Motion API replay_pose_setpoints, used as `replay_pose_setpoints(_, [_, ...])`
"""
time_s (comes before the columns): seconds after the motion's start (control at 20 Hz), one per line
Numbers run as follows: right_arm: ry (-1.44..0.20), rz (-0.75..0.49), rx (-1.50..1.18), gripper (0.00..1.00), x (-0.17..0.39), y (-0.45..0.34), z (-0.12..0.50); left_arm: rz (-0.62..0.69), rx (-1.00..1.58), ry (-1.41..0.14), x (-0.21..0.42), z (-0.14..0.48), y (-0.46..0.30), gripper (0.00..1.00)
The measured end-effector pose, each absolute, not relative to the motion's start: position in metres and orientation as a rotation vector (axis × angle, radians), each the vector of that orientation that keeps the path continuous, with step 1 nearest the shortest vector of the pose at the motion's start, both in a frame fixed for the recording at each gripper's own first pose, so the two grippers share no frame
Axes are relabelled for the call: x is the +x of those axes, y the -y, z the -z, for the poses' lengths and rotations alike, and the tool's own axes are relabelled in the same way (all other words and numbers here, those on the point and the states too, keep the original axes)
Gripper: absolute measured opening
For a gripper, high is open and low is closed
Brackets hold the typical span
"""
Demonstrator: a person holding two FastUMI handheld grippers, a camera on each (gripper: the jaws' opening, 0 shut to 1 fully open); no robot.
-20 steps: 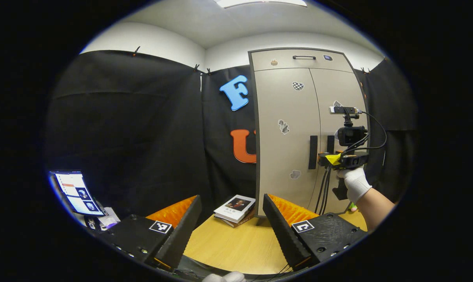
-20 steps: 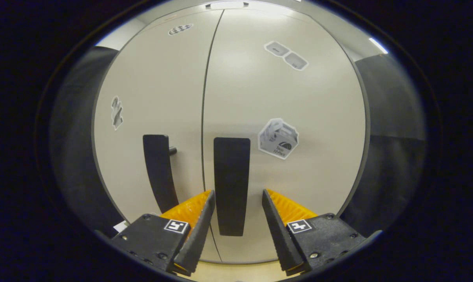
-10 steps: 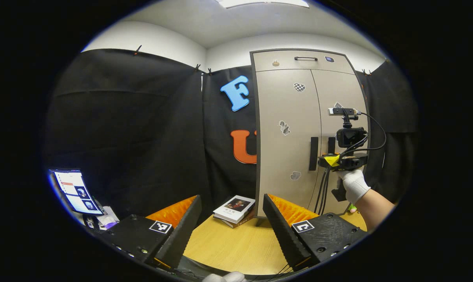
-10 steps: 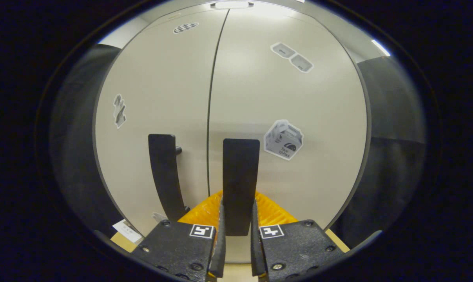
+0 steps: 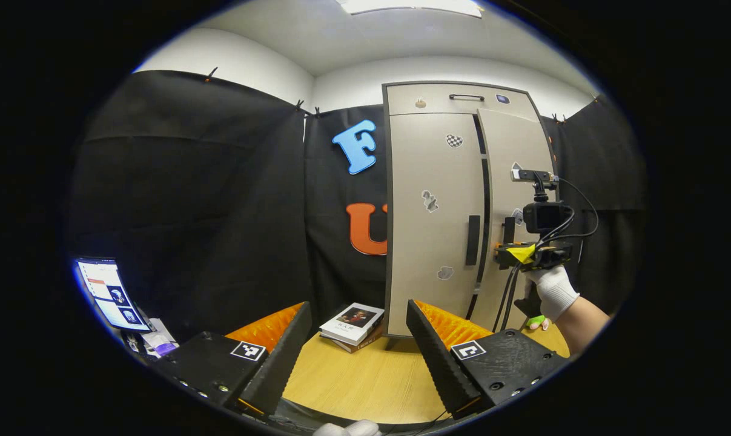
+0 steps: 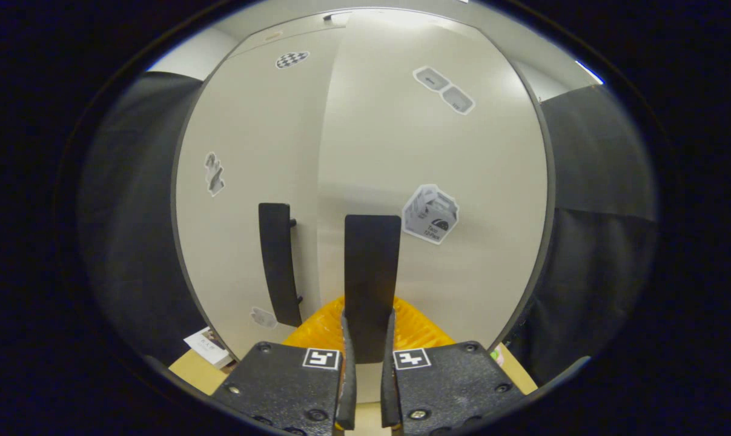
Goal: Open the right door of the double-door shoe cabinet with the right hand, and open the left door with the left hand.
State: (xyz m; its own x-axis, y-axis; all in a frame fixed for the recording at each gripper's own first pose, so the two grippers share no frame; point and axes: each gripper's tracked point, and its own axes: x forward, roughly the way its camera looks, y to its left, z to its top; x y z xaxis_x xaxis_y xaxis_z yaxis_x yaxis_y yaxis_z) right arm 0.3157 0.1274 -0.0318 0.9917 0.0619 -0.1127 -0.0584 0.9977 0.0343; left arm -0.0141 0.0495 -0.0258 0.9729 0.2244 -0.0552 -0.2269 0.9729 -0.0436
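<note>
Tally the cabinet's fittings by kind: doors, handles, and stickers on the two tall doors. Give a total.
Tall beige doors: 2 (left door, right door)
Black vertical handles: 2 (left handle, right handle)
Stickers on the left door: 3 (checkered, grey figure, grey blob)
Stickers on the right door: 2 (twin-box, carton)
Total: 9
</note>
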Motion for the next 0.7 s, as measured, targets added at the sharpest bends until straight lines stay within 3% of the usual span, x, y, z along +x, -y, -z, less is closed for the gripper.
replay_pose_setpoints(0.7, [-0.104,-0.04,0.043,0.15,0.285,-0.106,0.037,-0.134,-0.029,-0.025,-0.02,0.025,-0.036,0.95])
